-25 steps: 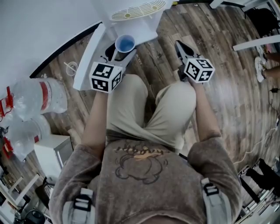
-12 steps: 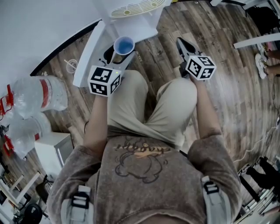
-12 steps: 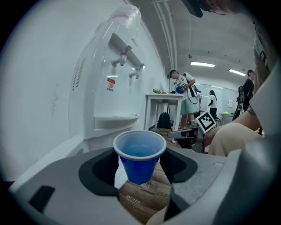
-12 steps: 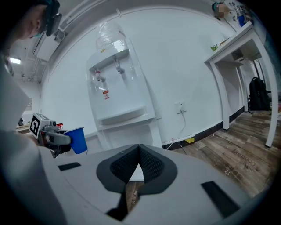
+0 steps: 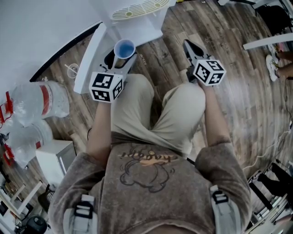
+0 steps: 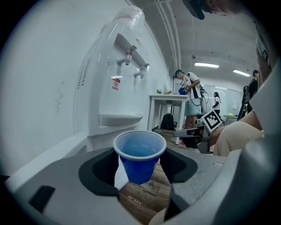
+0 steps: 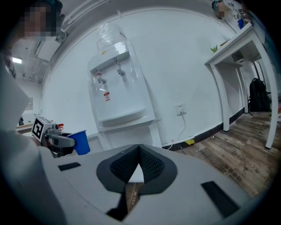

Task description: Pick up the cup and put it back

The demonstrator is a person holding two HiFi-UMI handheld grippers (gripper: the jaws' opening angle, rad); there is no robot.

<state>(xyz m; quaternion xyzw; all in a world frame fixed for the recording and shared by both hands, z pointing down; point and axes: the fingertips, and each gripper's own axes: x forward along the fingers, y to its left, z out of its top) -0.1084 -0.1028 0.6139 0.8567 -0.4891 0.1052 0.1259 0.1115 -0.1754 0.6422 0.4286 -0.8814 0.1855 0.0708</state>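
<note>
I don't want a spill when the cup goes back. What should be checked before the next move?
1. Grip: the left gripper presses both sides of the blue cup, which hangs in the air: ok.
2. Cup upright: ok.
3. Cup empty: cannot tell; its inside just looks blue.
4. Other hand out of the way: the right gripper has its jaws together, holds nothing and is apart from the cup: ok.
5. Landing spot: the drip tray of the water dispenser is bare in the head view: ok.
</note>
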